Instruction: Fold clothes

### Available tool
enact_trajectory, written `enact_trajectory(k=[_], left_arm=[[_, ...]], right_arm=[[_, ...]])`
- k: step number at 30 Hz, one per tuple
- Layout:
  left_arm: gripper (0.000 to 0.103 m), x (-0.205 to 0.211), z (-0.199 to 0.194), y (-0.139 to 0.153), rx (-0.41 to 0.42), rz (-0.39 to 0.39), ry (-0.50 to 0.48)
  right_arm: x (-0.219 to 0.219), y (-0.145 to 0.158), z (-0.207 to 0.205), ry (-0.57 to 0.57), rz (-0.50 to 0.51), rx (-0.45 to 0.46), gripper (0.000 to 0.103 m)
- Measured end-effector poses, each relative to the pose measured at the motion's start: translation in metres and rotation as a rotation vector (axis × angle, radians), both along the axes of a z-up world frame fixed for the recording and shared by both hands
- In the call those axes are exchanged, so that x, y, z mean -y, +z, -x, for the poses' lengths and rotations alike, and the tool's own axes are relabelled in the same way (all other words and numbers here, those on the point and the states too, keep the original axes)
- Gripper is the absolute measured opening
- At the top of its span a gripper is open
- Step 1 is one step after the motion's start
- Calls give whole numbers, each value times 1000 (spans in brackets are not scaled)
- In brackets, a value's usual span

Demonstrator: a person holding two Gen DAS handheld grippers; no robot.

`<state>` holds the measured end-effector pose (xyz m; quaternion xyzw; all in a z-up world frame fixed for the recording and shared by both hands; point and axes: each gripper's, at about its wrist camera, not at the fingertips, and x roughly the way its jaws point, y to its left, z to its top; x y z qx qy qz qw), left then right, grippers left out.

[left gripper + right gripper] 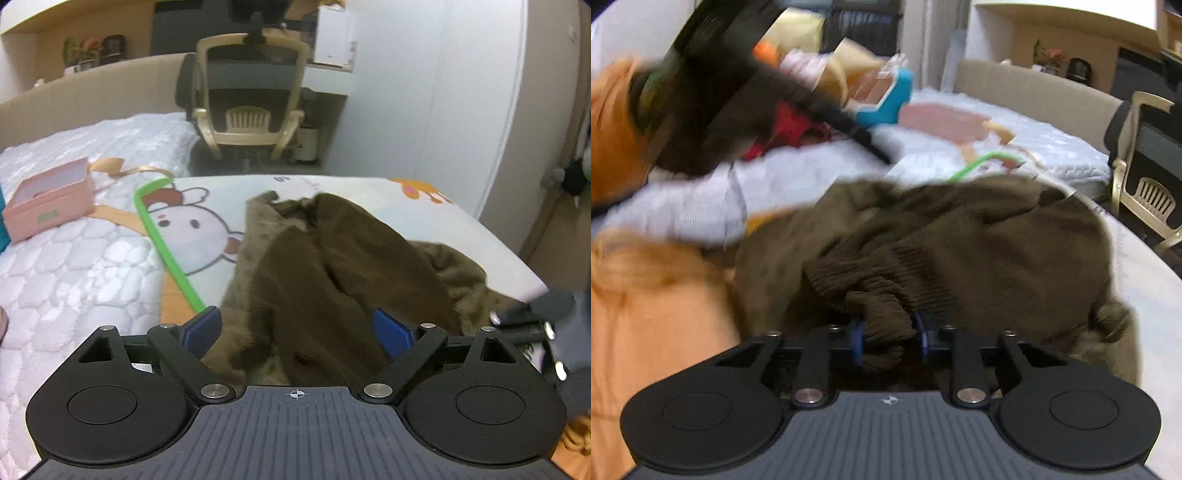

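Note:
A dark olive-brown knit garment (332,258) lies crumpled on a bed sheet printed with cartoon animals (207,218). My left gripper (297,332) is open, its blue pads (201,326) spread wide to either side of the garment's near edge, with cloth lying between them. In the right wrist view the same garment (960,236) is bunched up, and my right gripper (891,338) is shut on a ribbed fold of it. The other gripper shows as a blurred dark shape (738,77) at upper left.
A pink open box (50,201) sits on the white quilted mattress (74,266) at left. A beige office chair (247,96) stands beyond the bed's foot, with a white wardrobe (443,92) on the right. Orange cloth (646,314) and red items (790,129) lie left.

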<state>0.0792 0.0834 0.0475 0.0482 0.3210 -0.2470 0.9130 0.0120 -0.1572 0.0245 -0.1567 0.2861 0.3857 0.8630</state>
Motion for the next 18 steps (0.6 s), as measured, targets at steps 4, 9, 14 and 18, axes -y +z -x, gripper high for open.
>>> enact_trajectory(k=[4,9,14,18], left_arm=[[96,15,10,-11,-61,5,-66],[96,44,15,-31,-132,-7,-126],[96,72,23,-49,-133,-68,-208],[77,80,16,-65,-94,-137,-194]], right_arm=[[69,62,-59,-311,-115,190,15],[163,84,-150,-795,-115,312,23],[225,31,-190,-1026,-139,115,24],[224,3,-176,-1001,-176,41,35]])
